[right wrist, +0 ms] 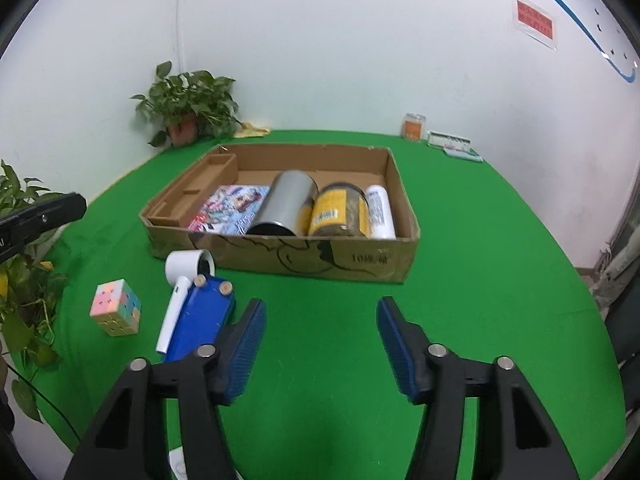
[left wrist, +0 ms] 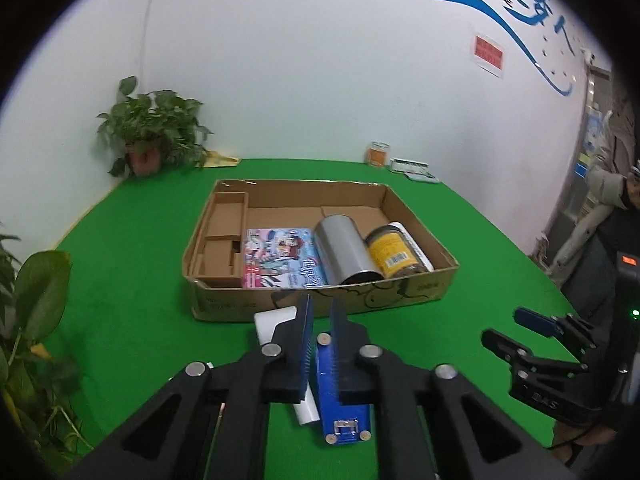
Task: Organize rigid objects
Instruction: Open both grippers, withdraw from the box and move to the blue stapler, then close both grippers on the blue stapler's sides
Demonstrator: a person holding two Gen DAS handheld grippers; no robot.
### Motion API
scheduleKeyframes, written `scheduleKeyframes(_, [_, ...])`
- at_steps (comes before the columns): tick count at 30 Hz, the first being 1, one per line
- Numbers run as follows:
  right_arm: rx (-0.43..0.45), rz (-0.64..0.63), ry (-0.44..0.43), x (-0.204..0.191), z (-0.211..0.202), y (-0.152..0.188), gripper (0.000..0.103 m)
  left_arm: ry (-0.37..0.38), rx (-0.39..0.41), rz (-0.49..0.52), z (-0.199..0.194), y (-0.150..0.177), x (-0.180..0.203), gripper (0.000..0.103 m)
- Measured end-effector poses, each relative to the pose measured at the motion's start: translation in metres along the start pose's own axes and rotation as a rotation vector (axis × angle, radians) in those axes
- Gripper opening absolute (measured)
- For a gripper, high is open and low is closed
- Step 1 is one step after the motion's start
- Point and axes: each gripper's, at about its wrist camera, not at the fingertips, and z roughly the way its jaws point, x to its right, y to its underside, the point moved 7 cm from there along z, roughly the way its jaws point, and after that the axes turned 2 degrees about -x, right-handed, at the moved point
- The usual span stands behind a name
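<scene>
Through my left wrist camera, my left gripper [left wrist: 320,312] hangs low over the green felt tabletop [left wrist: 132,320], its fingers [left wrist: 306,320] drawn close with only a narrow gap. A flat blue plastic box [left wrist: 342,404] lies beneath that gap beside a white handheld fan [left wrist: 276,320]; I cannot tell whether the fingers actually pinch the box or merely hover above it. Just beyond stands the shallow brown cardboard tray [left wrist: 320,300]. Lying inside it, from left to right, are a colourful picture booklet [left wrist: 280,258], a silver metal can [left wrist: 346,252] on its side, a yellow-labelled glass jar [left wrist: 396,254] and a white plastic bottle [left wrist: 416,246]. My right gripper [left wrist: 516,328] shows at the far right, above the felt.

Through my right wrist camera, my right gripper [right wrist: 322,320] is spread wide, its blue-padded fingers [right wrist: 250,336] grasping nothing, only green felt between them. The blue box [right wrist: 200,320] and white fan [right wrist: 180,292] lie touching each other at front left, just outside the tray's near wall [right wrist: 360,260]. A pastel puzzle cube [right wrist: 116,306] sits on the tabletop to their left. The booklet [right wrist: 236,208], can [right wrist: 284,208], jar [right wrist: 340,212] and bottle [right wrist: 380,212] lie side by side in the tray. A potted green plant [right wrist: 188,108] stands in the far corner.
</scene>
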Motion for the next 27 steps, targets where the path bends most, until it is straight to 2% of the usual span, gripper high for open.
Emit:
scheduleKeyframes(1, [0.004, 0.007, -0.009, 0.001, -0.001, 0.001, 0.085, -0.007, -0.003, -0.005, 0.002, 0.002, -0.001, 0.062])
scheduleKeyframes(2, [0.016, 0.014, -0.021, 0.001, -0.001, 0.003, 0.103, -0.002, -0.005, -0.012, 0.003, 0.005, -0.001, 0.085])
scheduleKeyframes(3, [0.022, 0.013, -0.031, 0.0, -0.001, 0.005, 0.102, 0.018, 0.011, -0.027, 0.002, 0.007, -0.002, 0.103])
scheduleKeyframes(5, [0.0, -0.006, -0.066, -0.007, 0.005, 0.011, 0.102, 0.048, 0.025, -0.04, 0.004, 0.011, -0.002, 0.103])
scheduleKeyframes(8, [-0.034, -0.036, -0.113, -0.021, 0.017, 0.02, 0.102, 0.069, -0.047, -0.051, 0.023, 0.021, -0.005, 0.103])
scheduleKeyframes(12, [-0.088, -0.045, -0.171, -0.036, 0.035, 0.03, 0.102, 0.149, -0.166, -0.109, 0.048, 0.042, -0.008, 0.103])
scheduleKeyframes(18, [-0.181, -0.036, -0.227, -0.051, 0.068, 0.047, 0.102, 0.201, -0.271, -0.099, 0.074, 0.069, -0.002, 0.103])
scheduleKeyframes(27, [-0.23, -0.072, -0.269, -0.069, 0.085, 0.058, 0.102, 0.268, -0.347, -0.116, 0.099, 0.086, 0.003, 0.103])
